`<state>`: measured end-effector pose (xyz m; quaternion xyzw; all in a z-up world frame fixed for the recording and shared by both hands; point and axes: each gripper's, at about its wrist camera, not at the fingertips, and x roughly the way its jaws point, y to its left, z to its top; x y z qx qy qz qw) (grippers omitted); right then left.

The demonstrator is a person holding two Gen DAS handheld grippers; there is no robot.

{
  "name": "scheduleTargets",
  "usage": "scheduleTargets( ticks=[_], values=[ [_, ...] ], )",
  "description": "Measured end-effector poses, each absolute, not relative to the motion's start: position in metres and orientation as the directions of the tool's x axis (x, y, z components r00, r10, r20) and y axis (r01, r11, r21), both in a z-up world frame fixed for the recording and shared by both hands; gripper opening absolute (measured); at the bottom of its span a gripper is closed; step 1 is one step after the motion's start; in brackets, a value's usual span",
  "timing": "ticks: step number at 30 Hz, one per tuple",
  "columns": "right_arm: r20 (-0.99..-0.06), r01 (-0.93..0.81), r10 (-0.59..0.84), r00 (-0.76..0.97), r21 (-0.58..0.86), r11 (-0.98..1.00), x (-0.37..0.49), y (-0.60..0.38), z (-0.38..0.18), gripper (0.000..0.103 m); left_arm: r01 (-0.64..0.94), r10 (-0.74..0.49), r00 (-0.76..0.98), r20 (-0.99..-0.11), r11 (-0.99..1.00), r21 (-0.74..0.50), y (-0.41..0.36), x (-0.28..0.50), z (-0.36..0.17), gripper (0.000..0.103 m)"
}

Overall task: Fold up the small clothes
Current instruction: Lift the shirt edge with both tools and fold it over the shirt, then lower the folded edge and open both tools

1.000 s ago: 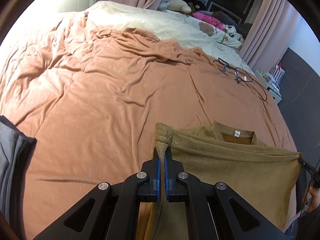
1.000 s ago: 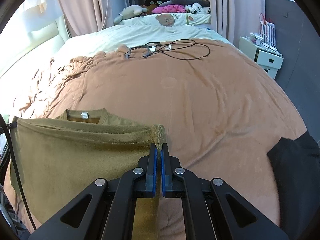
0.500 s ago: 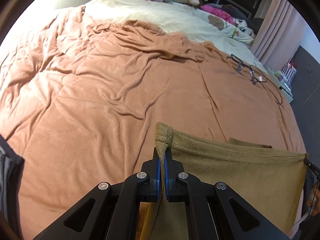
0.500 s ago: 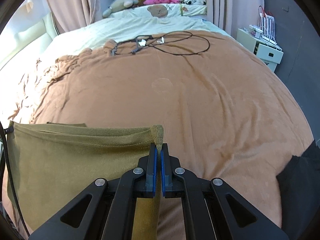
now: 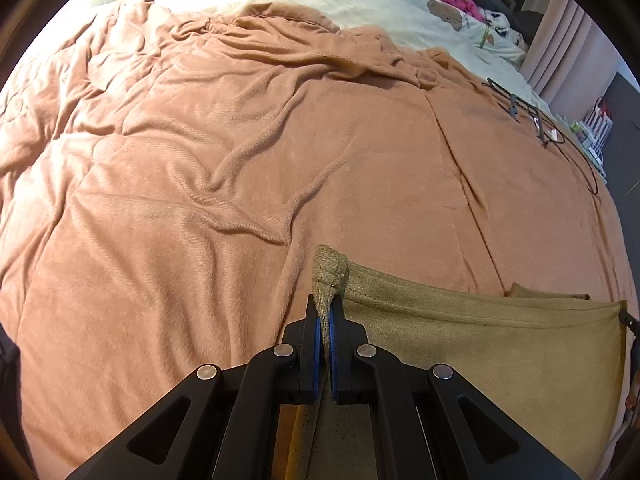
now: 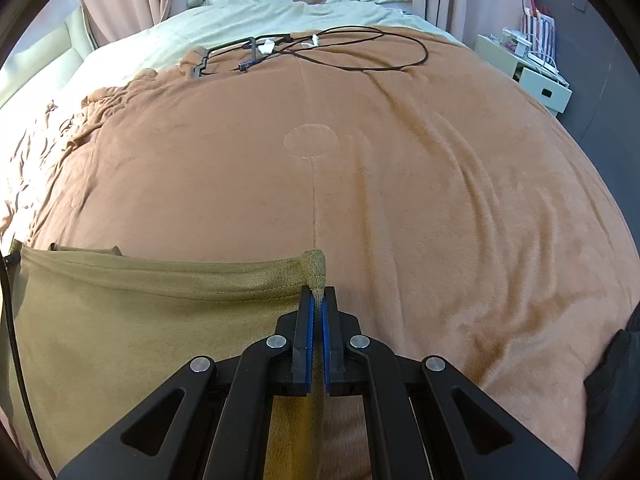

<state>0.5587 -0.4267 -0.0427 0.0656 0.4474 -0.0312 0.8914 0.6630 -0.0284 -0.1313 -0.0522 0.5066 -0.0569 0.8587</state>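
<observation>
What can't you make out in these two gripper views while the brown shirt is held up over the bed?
- Brown shirt: its lower part is cut off by the bottom edge in both views, behind each hand-held gripper.
- Right hand-held gripper, seen from the left wrist: only a dark sliver at the frame edge.
- Dark garment, right wrist: clipped by the fisheye rim, type unclear.
- Cables: plugs too small to identify.

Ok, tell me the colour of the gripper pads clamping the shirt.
Blue: the pads pinching the olive-brown shirt show best in the right wrist view.

Bright daylight from left, soft shadows, sharp focus, strong fisheye bending, dark corners
</observation>
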Motion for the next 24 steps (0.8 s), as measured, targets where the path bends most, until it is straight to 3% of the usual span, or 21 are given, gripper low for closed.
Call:
scheduleTargets(
  ticks=[14, 20, 21, 22, 23, 24],
  values=[
    [-0.83, 0.124, -0.027, 0.557, 0.05, 0.991, 0.587, -0.423, -0.07, 0.0, 0.024, -0.092, 0.443, -0.892, 0.996, -0.091, -0.038, 0.687, -0.157, 0.003],
    [-0.84, 0.104, 0.038, 0.541, 0.112, 0.988, 0.583, -0.43, -0.07, 0.002, 0.007, -0.105, 0.397, -0.912, 0.994, -0.112, -0.036, 0.683, -0.156, 0.012],
    [-0.843, 0.1, 0.041, 0.536, 0.112, 0.989, 0.58, -0.43, -0.069, 0.006, 0.007, -0.107, 0.39, -0.914, 0.994, -0.113, -0.035, 0.681, -0.154, 0.02],
    [-0.844, 0.096, 0.043, 0.534, 0.111, 0.989, 0.576, -0.431, -0.068, 0.017, 0.001, -0.107, 0.386, -0.916, 0.993, -0.116, -0.033, 0.677, -0.153, 0.027],
    [-0.845, 0.093, 0.045, 0.533, 0.111, 0.99, 0.572, -0.432, -0.066, 0.027, -0.005, -0.113, 0.385, -0.916, 0.992, -0.125, -0.03, 0.671, -0.15, 0.039],
    [-0.844, 0.091, 0.045, 0.534, 0.111, 0.99, 0.567, -0.432, -0.064, 0.058, -0.011, -0.12, 0.387, -0.914, 0.991, -0.135, -0.027, 0.665, -0.147, 0.049]
  ],
)
